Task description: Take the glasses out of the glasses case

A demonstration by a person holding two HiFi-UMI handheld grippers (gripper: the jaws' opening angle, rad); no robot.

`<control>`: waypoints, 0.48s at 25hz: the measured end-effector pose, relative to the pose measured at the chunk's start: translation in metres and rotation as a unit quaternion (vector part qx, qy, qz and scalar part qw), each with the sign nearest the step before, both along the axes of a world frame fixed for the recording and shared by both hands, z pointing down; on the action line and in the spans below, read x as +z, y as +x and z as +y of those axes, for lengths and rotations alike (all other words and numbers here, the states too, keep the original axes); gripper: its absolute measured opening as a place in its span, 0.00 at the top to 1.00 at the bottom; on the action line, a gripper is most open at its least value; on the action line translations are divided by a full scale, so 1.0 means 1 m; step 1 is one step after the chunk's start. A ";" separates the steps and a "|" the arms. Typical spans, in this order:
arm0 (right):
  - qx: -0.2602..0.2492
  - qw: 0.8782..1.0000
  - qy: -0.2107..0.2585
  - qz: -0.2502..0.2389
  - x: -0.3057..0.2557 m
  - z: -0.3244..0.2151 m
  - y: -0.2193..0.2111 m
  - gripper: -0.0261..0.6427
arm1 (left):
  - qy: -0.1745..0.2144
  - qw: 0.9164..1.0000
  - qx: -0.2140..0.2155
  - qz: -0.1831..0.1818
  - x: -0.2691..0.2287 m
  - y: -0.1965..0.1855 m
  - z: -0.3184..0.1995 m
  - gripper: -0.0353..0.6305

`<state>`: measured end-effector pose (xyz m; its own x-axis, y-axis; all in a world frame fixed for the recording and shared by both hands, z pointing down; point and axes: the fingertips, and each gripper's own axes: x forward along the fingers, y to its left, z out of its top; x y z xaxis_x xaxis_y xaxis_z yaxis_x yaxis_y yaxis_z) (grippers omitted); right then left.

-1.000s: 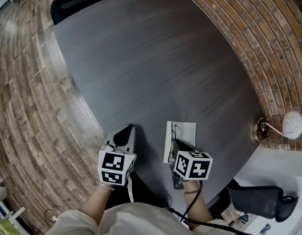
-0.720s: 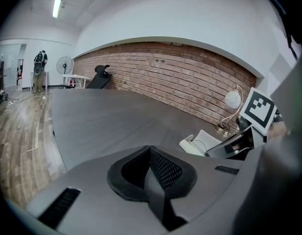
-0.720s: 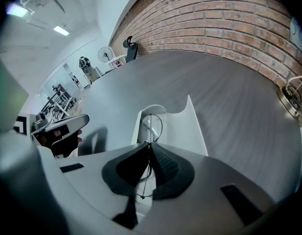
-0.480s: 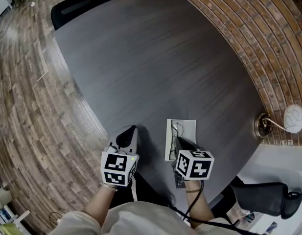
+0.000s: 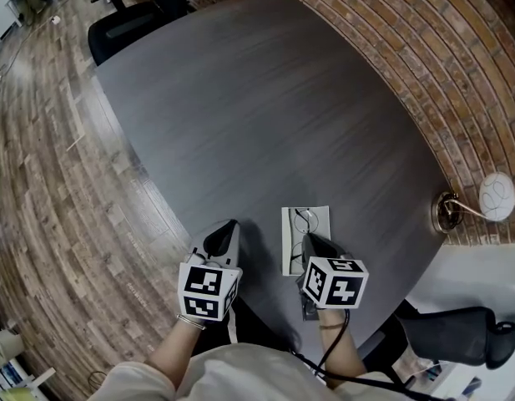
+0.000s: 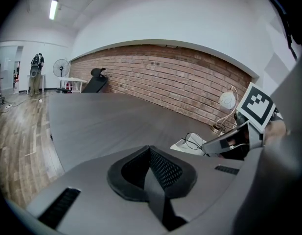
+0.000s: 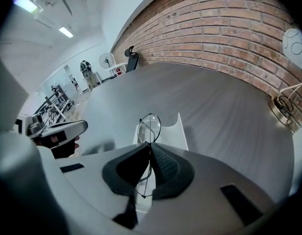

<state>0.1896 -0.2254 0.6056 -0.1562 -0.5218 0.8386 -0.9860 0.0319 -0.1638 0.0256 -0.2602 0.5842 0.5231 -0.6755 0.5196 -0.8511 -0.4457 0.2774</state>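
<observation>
Barely shifted from a second ago. Near left, left gripper (image 6: 150, 153) clenched on nothing. Just right, right gripper (image 7: 150, 148) pinching thin wire glasses (image 7: 150, 125) near the bridge, over white case (image 7: 181, 131). Likely light, springy, fragile: hold metal, not lenses.

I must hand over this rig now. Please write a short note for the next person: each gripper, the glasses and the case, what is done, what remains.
Right gripper: fingers shut on the thin wire frame of the glasses.
Left gripper: fingers shut with nothing between them, apart from the case, by the table's near edge.
Glasses case: white, open, lying on the grey table, with the glasses right over it.
Done: glasses gripped.
Left: lift them clear of the case, then probably set them on the table.
</observation>
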 end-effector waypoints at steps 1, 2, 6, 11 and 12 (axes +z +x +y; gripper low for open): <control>0.002 1.000 0.004 0.000 -0.002 -0.001 0.000 0.90 | 0.003 1.000 0.000 0.000 -0.002 -0.001 -0.001 0.92; 0.003 1.000 0.007 0.000 -0.004 -0.002 0.000 0.90 | 0.005 1.000 -0.001 0.000 -0.003 -0.001 -0.002 0.92; 0.007 1.000 0.021 0.000 -0.013 -0.006 -0.002 0.90 | 0.011 1.000 -0.004 0.000 -0.010 -0.005 -0.006 0.92; 0.011 0.999 0.045 -0.001 -0.026 -0.010 -0.005 0.90 | 0.023 1.000 0.002 0.001 -0.021 -0.004 -0.009 0.92; 0.012 0.999 0.052 -0.002 -0.028 -0.012 -0.005 0.90 | 0.027 1.000 0.005 0.001 -0.024 -0.003 -0.010 0.92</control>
<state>0.1845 -0.2370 0.5781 -0.1463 -0.6095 0.7792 -0.9859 0.0254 -0.1653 0.0225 -0.2705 0.5605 0.5307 -0.6974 0.4817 -0.8462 -0.4682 0.2544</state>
